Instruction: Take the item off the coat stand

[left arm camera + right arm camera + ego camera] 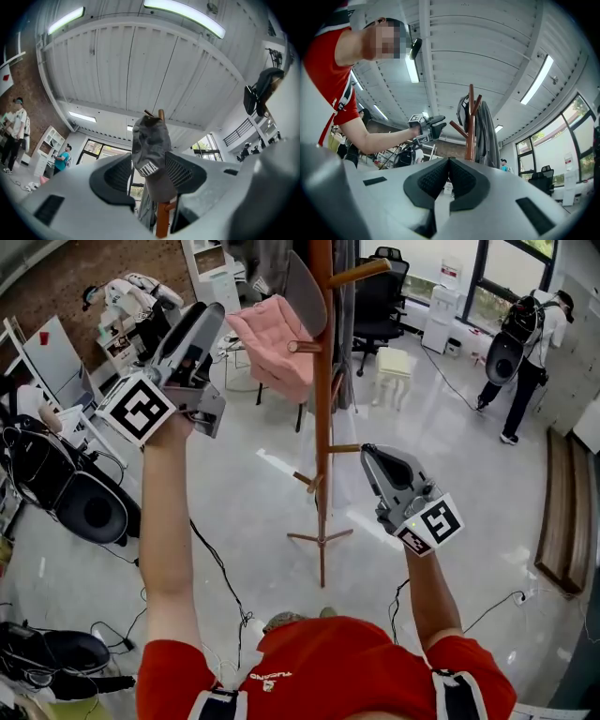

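A grey cap (pixel 305 292) hangs on the top of the wooden coat stand (pixel 322 437). My left gripper (pixel 208 320) is raised to the left of the cap, a short way off it. In the left gripper view its jaws stand open, and the cap (pixel 151 145) with white lettering shows in the gap beyond them, above the stand's pole (pixel 162 220). The pads do not press on it. My right gripper (pixel 375 456) is lower, just right of the pole, and its pads (pixel 449 164) meet, shut on nothing.
A grey garment (pixel 487 131) also hangs on the stand. Behind the stand are a pink cushioned chair (pixel 272 343), a black office chair (pixel 380 296) and a small stool (pixel 394 362). A person (pixel 525 352) stands at the back right. Cables and black gear (pixel 84 507) lie on the floor at left.
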